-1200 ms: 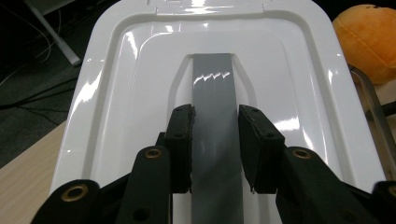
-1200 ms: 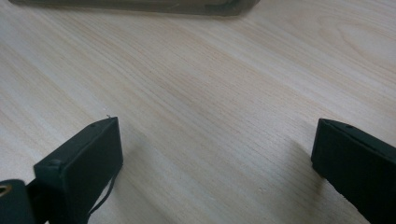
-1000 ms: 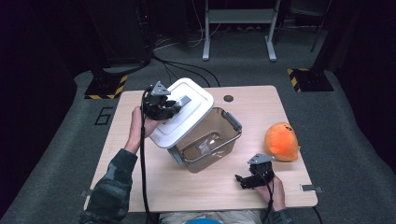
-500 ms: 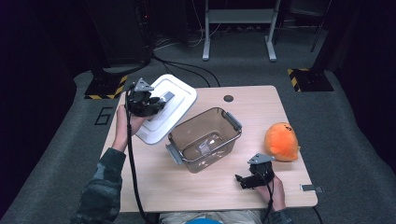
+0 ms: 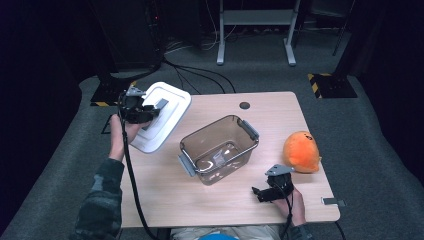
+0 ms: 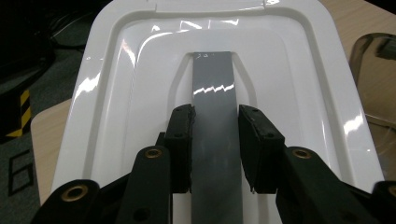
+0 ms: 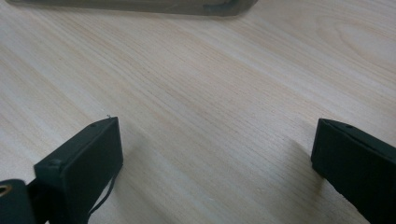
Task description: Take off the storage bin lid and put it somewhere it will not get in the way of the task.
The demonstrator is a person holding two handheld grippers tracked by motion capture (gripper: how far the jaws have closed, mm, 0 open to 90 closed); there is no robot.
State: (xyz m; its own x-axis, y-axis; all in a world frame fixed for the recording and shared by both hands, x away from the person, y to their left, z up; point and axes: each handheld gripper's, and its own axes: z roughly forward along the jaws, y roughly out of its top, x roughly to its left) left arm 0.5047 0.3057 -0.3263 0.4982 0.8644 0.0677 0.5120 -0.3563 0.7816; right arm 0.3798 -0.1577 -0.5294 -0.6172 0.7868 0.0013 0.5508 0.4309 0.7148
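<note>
An orange plush toy (image 5: pixel 301 151) is lying at the right of the frame on the wooden table (image 5: pixel 165 192); a grey metal stand (image 5: pixel 254 30) is standing at the top centre

Grey carpet (image 5: pixel 380 125) is surrounding the wooden tabletop (image 5: pixel 220 195); a metal stand (image 5: pixel 255 30) and black cables (image 5: pixel 195 80) are sitting beyond its far edge in darkness.

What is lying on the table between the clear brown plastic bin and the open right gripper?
Nothing: in the high view, only bare wooden table separates the clear brown plastic bin from the right gripper.
</note>
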